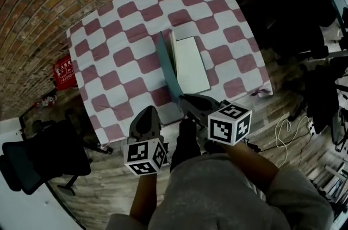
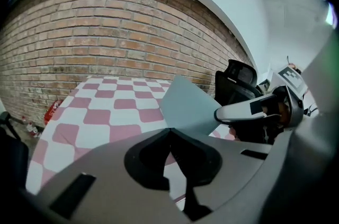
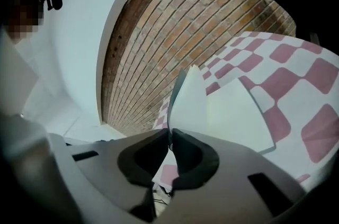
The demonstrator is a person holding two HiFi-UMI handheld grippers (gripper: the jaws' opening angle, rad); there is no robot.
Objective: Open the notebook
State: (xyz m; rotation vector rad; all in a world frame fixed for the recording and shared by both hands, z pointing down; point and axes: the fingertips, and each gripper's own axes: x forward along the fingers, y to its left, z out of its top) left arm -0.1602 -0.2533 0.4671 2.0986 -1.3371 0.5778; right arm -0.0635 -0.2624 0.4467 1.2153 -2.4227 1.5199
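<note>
Blue-grey notebook (image 1: 191, 63) lies mid-table on our red-and-white checked cloth (image 1: 119, 55). Our right gripper (image 1: 184, 98) pinches its raised cover (image 1: 165, 67) at the near edge. Our left gripper (image 1: 148, 110) has jaws together, empty.

Both forearms (image 1: 247, 161) stretched forward from torso, close together. Ahead of them, left gripper (image 1: 149, 110) angled down, jaws together, nothing between. Beside it, right gripper (image 1: 186, 98) tilted down less steeply, jaws pinched on cover (image 1: 166, 68) edge.
</note>
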